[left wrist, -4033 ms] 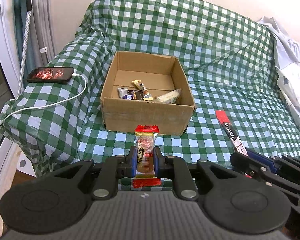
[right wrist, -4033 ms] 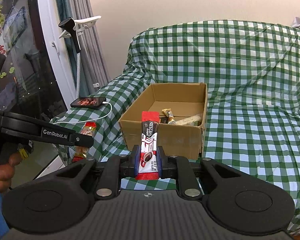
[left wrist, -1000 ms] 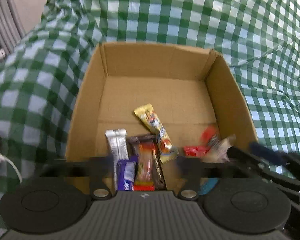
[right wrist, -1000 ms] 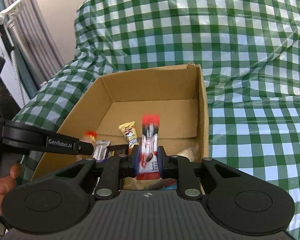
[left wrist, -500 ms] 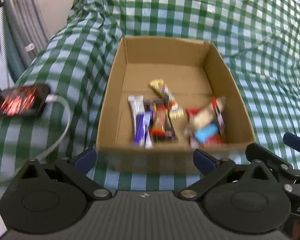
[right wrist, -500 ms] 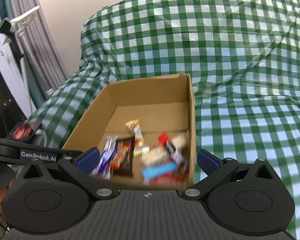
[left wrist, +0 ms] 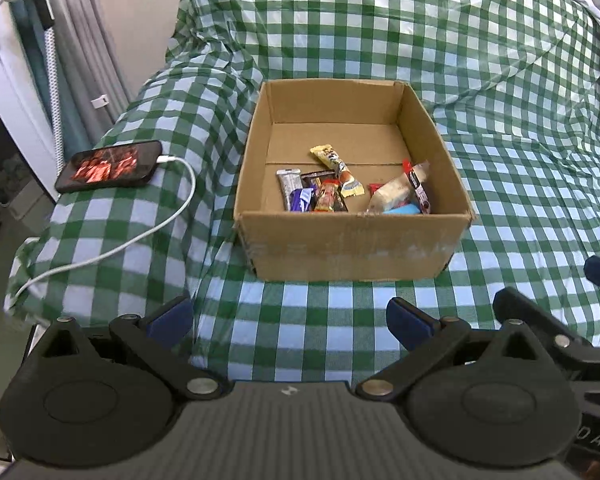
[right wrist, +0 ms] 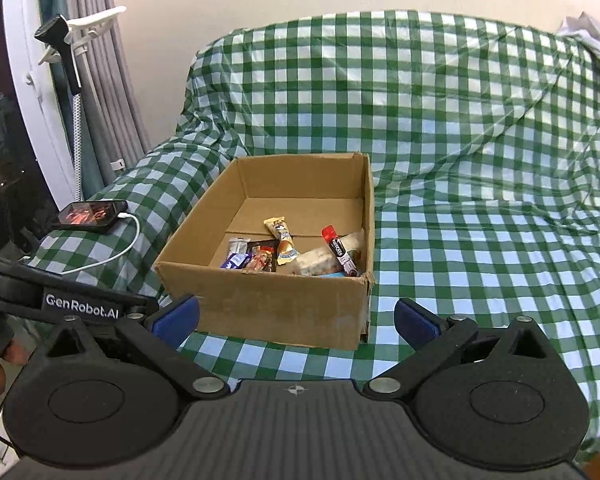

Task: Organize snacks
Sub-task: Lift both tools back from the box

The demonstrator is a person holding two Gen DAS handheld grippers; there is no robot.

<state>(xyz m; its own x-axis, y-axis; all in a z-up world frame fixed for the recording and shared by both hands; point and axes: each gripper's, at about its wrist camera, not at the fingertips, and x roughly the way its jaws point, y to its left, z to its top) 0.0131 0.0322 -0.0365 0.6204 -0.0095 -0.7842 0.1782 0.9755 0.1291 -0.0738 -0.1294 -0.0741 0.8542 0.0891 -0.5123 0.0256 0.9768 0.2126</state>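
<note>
Left wrist: both tools, left (left wrist: 288, 318) and right (right wrist: 296, 318), wide and empty; snacks (left wrist: 352, 194) bunched at box (left wrist: 352, 244) near wall, likely dropped there.

Both pictures were bright, sharp, no blur. Soft daylight, faint shadows. Edges bent round, corners dark. Phone screen (left wrist: 109, 166) glowed red at 9 o'clock. Window side was dark.

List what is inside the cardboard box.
The cardboard box holds a loose pile of wrapped snacks: a yellow bar, a silver bar, a purple packet and a red-tipped stick. Its near wall hides the lowest ones.
</note>
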